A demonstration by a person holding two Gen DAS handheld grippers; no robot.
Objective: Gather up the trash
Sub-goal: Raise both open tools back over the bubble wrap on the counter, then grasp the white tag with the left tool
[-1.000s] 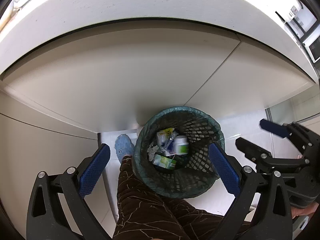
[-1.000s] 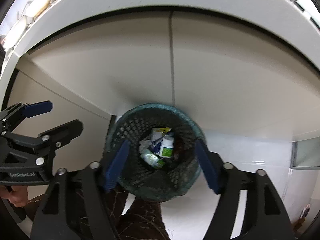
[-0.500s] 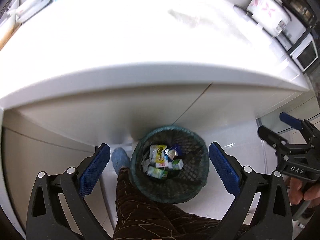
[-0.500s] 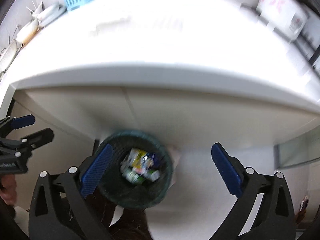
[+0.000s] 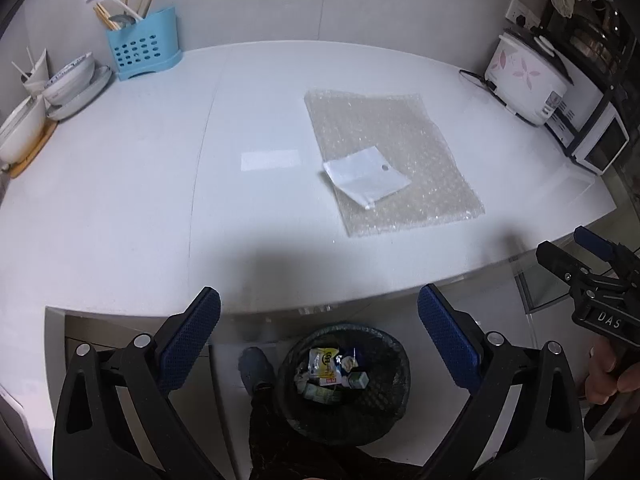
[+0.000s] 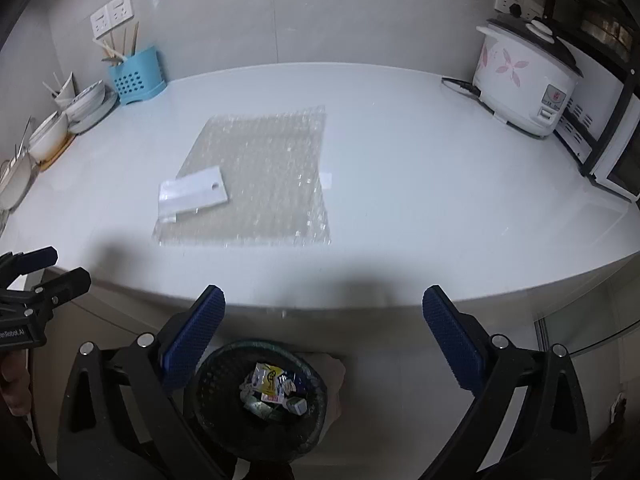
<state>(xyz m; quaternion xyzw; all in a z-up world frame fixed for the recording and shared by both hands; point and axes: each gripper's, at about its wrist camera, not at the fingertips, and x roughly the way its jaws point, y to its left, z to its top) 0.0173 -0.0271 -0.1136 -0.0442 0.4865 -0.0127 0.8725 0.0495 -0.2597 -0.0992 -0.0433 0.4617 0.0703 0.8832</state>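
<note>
Bubble wrap: clear plastic, we see the bubble wrap sheet (image 5: pixel 394 160) lying flat on the white surface (image 5: pixel 140 184), its long axis running from the back wall towards the front edge, skewed to the right in the left wrist view.
White packet: the white packet (image 5: pixel 366 178) rests on the sheet's near-left part, turned diagonally, one corner hanging just past the sheet's left border in the right wrist view (image 6: pixel 192 194).
Trash bin: the black mesh trash bin (image 5: pixel 344 376) stands on the floor below the surface's front edge, wrappers inside it.
Left hand-held gripper: we find the left hand-held gripper (image 5: pixel 318 336) spread wide with nothing between its blue pads (image 5: pixel 188 344), above the bin.
Right hand-held gripper: the right hand-held gripper (image 6: pixel 324 338) stands fully apart, also empty.
Edges: the sheet's near border lies close to the front edge.
Open room: bare surface left of the sheet; bowls (image 5: pixel 60 88), a blue utensil holder (image 5: pixel 142 46) and a rice cooker (image 5: pixel 528 76) line the back and sides, well apart from it.
</note>
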